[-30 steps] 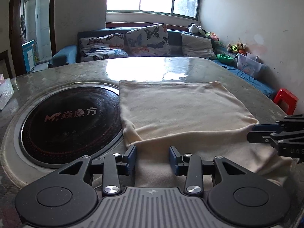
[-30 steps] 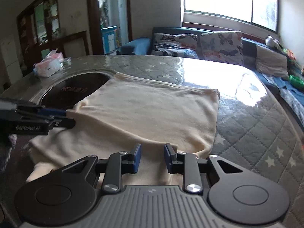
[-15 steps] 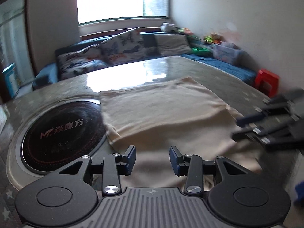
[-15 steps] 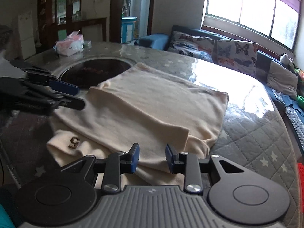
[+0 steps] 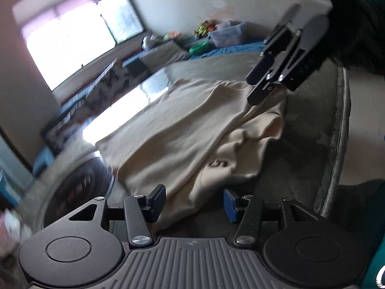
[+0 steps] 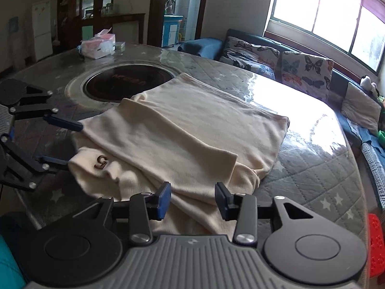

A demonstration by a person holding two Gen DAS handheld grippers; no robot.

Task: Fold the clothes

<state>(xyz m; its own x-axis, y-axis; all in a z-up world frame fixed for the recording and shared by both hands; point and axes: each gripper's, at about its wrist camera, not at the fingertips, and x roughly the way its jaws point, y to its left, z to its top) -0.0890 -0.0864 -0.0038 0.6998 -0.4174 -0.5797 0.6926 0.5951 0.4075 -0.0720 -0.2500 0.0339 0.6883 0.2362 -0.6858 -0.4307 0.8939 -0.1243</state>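
A cream garment (image 6: pixel 192 130) lies folded on the quilted table (image 6: pixel 312 168), its top layer doubled over and a small brown logo (image 6: pixel 101 161) showing on the lower layer near the front left corner. My right gripper (image 6: pixel 192 197) hovers over the garment's near edge; its jaws are opening and the pads do not press the cloth beneath them. My left gripper (image 6: pixel 67 143) stands at the garment's left side by the logo, rolled sideways, jaws opening and not gripping. In the blurred left wrist view the left gripper (image 5: pixel 193 200) points at the garment (image 5: pixel 182 130), with the right gripper (image 5: pixel 255 86) beyond.
A round black hob (image 6: pixel 125 83) is set into the table behind the garment, partly under its far corner. A tissue box (image 6: pixel 98 45) stands at the back left. A sofa with butterfly cushions (image 6: pixel 288 60) runs under the window. A red stool (image 6: pixel 375 236) is beyond the table's right edge.
Both grippers' jaws have widened. The left gripper rolled sideways and swung round to the garment's left corner. The right gripper drew back a little, showing the folded top layer and the logo.
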